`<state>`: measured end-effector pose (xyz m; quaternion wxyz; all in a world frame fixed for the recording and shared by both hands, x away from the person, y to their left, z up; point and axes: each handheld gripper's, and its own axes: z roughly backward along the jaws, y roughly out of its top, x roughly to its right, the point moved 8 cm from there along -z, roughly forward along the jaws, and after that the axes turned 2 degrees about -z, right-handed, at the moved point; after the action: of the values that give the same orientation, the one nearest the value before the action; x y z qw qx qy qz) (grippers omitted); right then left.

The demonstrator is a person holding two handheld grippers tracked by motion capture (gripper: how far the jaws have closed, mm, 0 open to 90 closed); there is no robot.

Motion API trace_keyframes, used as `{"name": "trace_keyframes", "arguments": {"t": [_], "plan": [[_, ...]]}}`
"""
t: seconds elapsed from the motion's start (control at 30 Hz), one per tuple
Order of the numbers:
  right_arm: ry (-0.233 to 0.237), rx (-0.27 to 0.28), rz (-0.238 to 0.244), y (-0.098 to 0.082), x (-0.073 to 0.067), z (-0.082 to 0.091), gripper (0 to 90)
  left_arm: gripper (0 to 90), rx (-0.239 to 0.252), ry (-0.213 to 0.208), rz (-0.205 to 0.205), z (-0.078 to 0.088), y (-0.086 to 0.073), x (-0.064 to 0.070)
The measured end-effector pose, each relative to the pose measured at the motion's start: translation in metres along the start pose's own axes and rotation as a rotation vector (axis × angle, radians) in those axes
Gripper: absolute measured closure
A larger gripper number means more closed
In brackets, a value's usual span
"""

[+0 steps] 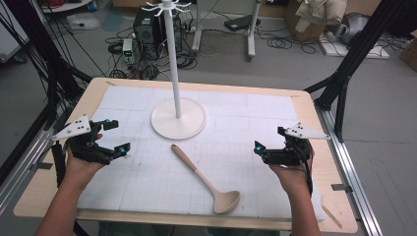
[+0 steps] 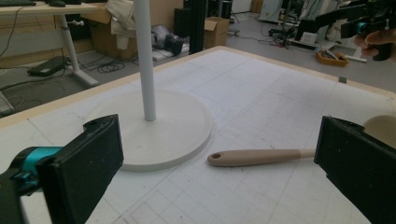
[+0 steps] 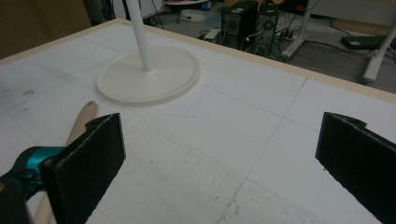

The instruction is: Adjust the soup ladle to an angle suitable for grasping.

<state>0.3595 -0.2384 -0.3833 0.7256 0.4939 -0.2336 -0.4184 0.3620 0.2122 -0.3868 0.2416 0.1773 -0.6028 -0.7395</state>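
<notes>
White stand [image 1: 178,118] upright on gridded mat [image 1: 255,118] (computer tower [image 1: 147,27] on the floor beyond).

Both forearms come in from the near edge in the high view, the left hand [image 1: 81,160] wrapped around the left gripper [image 1: 114,136] and the right hand [image 1: 290,172] around the right gripper [image 1: 268,142], the two held well apart with their jaws turned inward toward each other. In each gripper view the two black jaws stand wide apart with nothing between the pads, so both are spread open. The grey three-cornered plates sit on top of both grippers, and the wrists look roughly level, though the high view is too coarse to be sure of their tilt.
</notes>
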Motion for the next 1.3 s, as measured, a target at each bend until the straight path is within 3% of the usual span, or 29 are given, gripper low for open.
{"name": "trace_keyframes", "arguments": {"t": [0.37, 0.77, 0.9, 1.07, 1.1, 1.13, 1.17, 1.2, 1.23, 1.3], "plan": [[0.012, -0.024, -0.017, -0.008, 0.009, -0.002, 0.5, 1.7, -0.004, 0.010, -0.002, 0.002, -0.003, -0.005], [0.013, -0.033, 0.005, 0.003, 0.005, 0.004, 0.5, 1.7, 0.009, 0.000, -0.003, 0.003, -0.001, -0.005], [0.032, -0.041, 0.021, 0.010, -0.004, -0.002, 0.5, 1.7, 0.011, -0.002, -0.006, 0.004, 0.000, -0.004], [0.096, -0.088, 0.088, 0.023, -0.034, -0.028, 0.5, 1.7, 0.008, 0.000, -0.012, 0.009, 0.001, -0.004], [0.096, -0.088, 0.088, 0.023, -0.034, -0.028, 0.5, 1.7, 0.008, 0.000, -0.012, 0.009, 0.001, -0.004], [0.121, -0.099, 0.106, 0.027, -0.045, -0.038, 0.5, 1.7, 0.012, -0.001, -0.014, 0.010, 0.002, -0.004], [0.121, -0.099, 0.106, 0.027, -0.045, -0.038, 0.5, 1.7, 0.012, -0.001, -0.014, 0.010, 0.002, -0.004], [0.143, -0.117, 0.126, 0.029, -0.056, -0.047, 0.5, 1.7, 0.009, -0.003, -0.015, 0.011, 0.002, -0.003], [0.143, -0.117, 0.126, 0.029, -0.056, -0.047, 0.5, 1.7, 0.009, -0.003, -0.015, 0.011, 0.002, -0.003], [0.181, -0.157, 0.154, 0.030, -0.073, -0.060, 0.5, 1.7, 0.007, -0.003, -0.017, 0.012, 0.002, -0.003]]}}
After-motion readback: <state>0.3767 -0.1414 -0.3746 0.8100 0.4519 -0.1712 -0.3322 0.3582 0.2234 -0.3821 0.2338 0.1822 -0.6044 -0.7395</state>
